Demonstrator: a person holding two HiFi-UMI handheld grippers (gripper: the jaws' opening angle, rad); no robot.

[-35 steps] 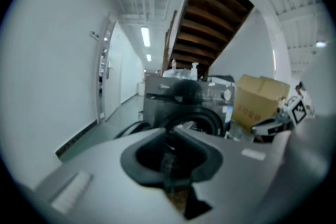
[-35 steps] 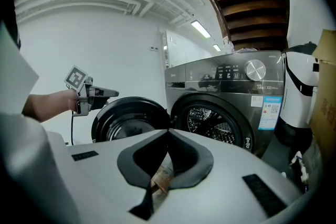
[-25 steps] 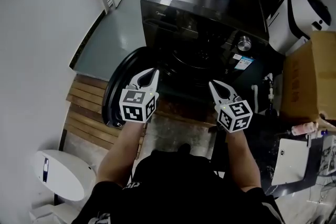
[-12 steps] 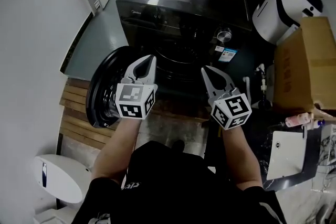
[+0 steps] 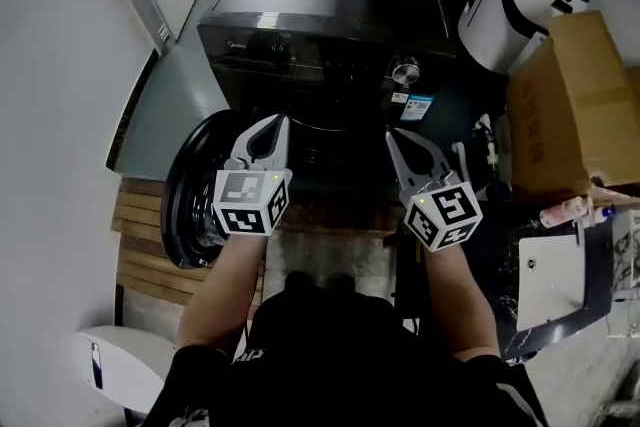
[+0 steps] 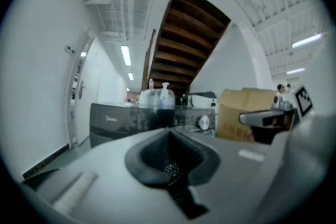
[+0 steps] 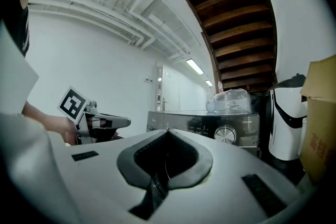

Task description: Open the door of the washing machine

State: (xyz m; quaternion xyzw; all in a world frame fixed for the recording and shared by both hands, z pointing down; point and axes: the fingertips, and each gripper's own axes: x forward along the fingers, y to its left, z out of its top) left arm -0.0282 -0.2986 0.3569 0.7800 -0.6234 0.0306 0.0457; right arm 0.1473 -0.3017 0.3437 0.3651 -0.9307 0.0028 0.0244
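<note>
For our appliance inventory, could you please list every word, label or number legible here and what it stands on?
"Midea", faint, on the black washing machine, on its front panel.
Blue-and-white sticker on that machine's front: too small to read.
Red print on the brown cardboard box: too blurred to read.

Washing machine [image 5: 320,20], door [image 5: 192,190]: black. Left gripper [image 5: 273,121], right gripper [image 5: 394,137]: pale grey; cubes white, black square markers. Cardboard box [image 5: 570,105]: brown. Slatted boards [image 5: 140,240]: brown stripes.
</note>
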